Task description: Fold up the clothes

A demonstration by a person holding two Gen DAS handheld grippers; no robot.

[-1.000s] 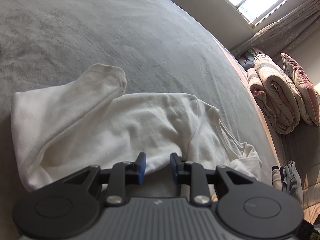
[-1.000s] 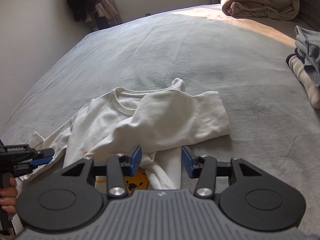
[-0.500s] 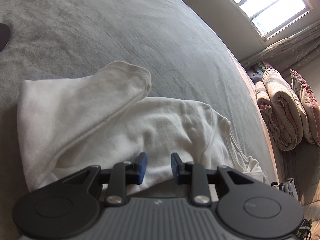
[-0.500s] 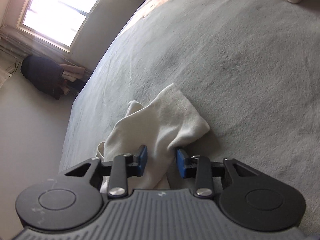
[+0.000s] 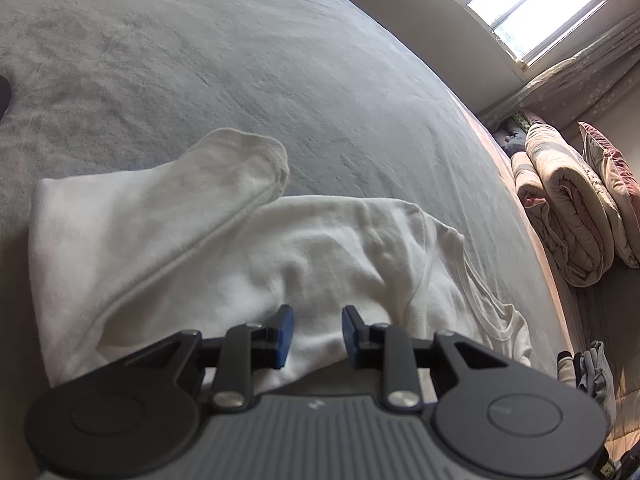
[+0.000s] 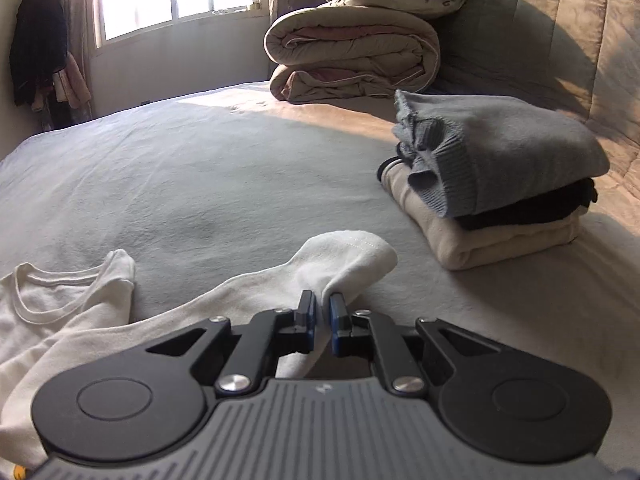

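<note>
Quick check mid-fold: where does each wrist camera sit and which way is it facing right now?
Left wrist: on the left gripper, jaws open, low over the white T-shirt, facing across the grey bed toward the window.
Right wrist: on the right gripper, pinching the shirt's sleeve, facing the folded stack and rolled duvet.
Shared: shirt, bed, duvet, stack, window. No hands visible.

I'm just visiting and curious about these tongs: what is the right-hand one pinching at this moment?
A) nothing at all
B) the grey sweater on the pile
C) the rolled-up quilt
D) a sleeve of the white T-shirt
D: the right gripper is shut on the sleeve of the white T-shirt, its blue pads squeezing the cloth on the bed.
</note>
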